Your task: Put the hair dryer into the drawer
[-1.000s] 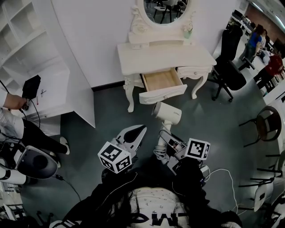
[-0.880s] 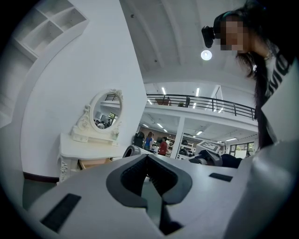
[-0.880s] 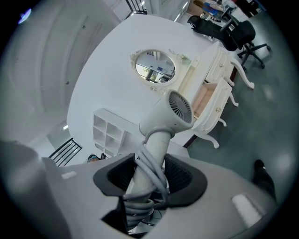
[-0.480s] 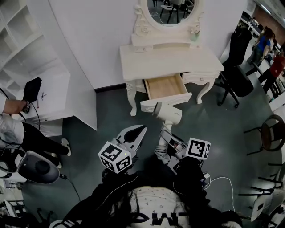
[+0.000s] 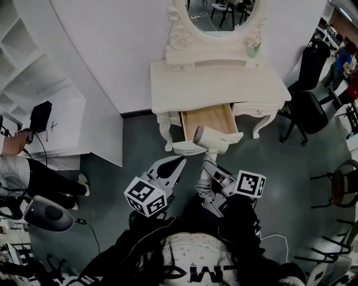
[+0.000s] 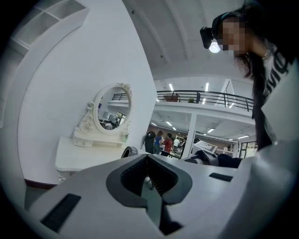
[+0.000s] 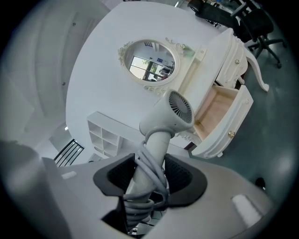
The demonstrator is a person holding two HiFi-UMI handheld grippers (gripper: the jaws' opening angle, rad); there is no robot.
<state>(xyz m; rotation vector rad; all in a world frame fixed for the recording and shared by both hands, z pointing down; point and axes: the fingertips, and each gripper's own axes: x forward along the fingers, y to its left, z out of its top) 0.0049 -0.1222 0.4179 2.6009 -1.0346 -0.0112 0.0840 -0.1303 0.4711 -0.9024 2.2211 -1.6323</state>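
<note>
The white hair dryer [image 5: 213, 139] stands with its head up, its grey cord wound round the handle. My right gripper [image 5: 208, 187] is shut on that handle; in the right gripper view the dark pads press on the cord-wrapped handle [image 7: 152, 161]. The dryer's head overlaps the front of the open wooden drawer [image 5: 210, 117] of the white dressing table [image 5: 218, 86]. The drawer [image 7: 215, 109] looks bare inside. My left gripper [image 5: 178, 162] hangs beside the dryer at its left, shut with nothing held, its tips [image 6: 147, 156] meeting.
An oval mirror [image 5: 218, 14] tops the table. A white shelf unit [image 5: 45, 84] stands at the left, with a seated person [image 5: 22, 162] below it. A black office chair [image 5: 310, 106] is right of the table. More chairs line the right edge.
Both grippers and the dryer have moved forward toward the dressing table. The dryer's head, earlier short of the drawer, now overlaps the drawer's front.
</note>
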